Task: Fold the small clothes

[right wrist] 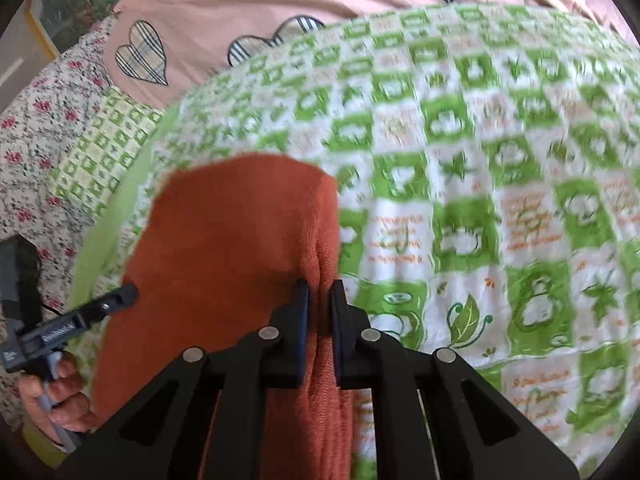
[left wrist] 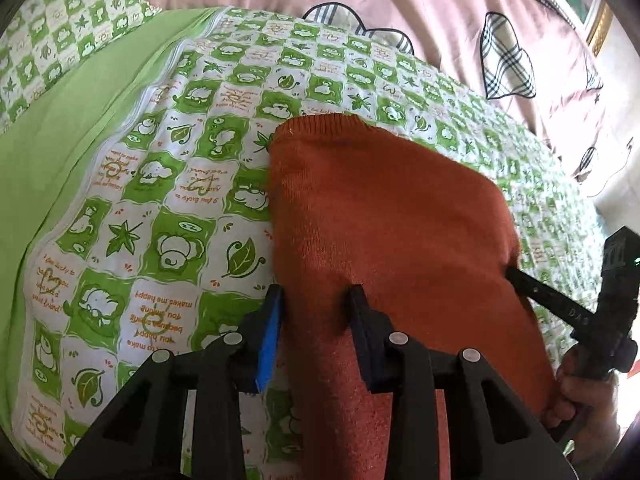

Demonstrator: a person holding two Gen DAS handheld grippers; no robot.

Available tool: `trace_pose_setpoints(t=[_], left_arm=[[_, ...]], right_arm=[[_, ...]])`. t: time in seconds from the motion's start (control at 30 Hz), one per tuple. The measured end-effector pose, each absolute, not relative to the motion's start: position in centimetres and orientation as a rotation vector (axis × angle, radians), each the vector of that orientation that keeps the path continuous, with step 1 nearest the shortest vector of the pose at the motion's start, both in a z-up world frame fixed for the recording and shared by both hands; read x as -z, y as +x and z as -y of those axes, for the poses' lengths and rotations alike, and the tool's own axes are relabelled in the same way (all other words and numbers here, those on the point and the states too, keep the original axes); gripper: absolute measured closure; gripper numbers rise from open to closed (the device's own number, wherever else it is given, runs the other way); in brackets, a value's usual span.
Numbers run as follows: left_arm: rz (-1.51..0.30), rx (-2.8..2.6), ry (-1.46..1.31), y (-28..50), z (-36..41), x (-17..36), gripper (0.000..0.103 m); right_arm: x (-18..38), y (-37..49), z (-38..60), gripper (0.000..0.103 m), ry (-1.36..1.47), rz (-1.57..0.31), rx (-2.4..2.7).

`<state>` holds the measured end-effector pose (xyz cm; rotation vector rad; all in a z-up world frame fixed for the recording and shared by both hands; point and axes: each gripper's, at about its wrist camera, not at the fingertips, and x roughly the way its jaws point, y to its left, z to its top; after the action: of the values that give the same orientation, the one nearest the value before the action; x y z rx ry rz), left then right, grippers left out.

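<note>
While each gripper (left wrist: 316,296) (right wrist: 320,292) pinches it, sweater (left wrist: 384,208) drapes ahead.

orange sweater (left wrist: 384,220) (knit), green quilt (left wrist: 168,184)

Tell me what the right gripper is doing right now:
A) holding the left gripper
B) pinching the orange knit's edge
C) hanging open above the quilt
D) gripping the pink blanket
B: the right gripper is shut on a fold at the right edge of the orange knit, which lies over the green quilt.
</note>
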<state>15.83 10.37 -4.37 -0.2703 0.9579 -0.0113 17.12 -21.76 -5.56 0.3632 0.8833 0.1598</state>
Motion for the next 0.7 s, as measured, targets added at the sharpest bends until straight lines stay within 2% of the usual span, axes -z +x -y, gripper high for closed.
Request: trace_pose_setpoints(t=[0.3, 0.4, 0.47, 0.6, 0.67, 0.7], left_arm=[[-0.931, -0.004, -0.191, 10.6, -9.3, 2.0, 0.07], [-0.927, 0.009, -0.138, 7.6, -8.0, 1.5, 0.066], [-0.917, 0.012, -0.113, 5.9, -7.3, 1.3, 0.049], [-0.896, -0.002, -0.068, 2.6, -6.4, 0.9, 0.032], [-0.89, -0.015, -0.051, 1.6, -6.4, 0.9, 0.024], [-0.887, -0.019, -0.041, 0.8, -6.2, 0.9, 0.023]], right_arm=[[0.9, 12.6, 20.9, 0.09, 0.347, -0.805, -0.161], [0.1, 10.1, 20.0, 0.09, 0.337, -0.8, -0.179], [0.0, 8.6, 19.2, 0.09, 0.324, -0.805, -0.195], [0.2, 6.0, 17.7, 0.09, 0.289, -0.832, -0.209], [0.5, 4.4, 17.0, 0.086, 0.274, -0.845, -0.213], [0.6, 3.7, 16.8, 0.076, 0.268, -0.848, -0.213]])
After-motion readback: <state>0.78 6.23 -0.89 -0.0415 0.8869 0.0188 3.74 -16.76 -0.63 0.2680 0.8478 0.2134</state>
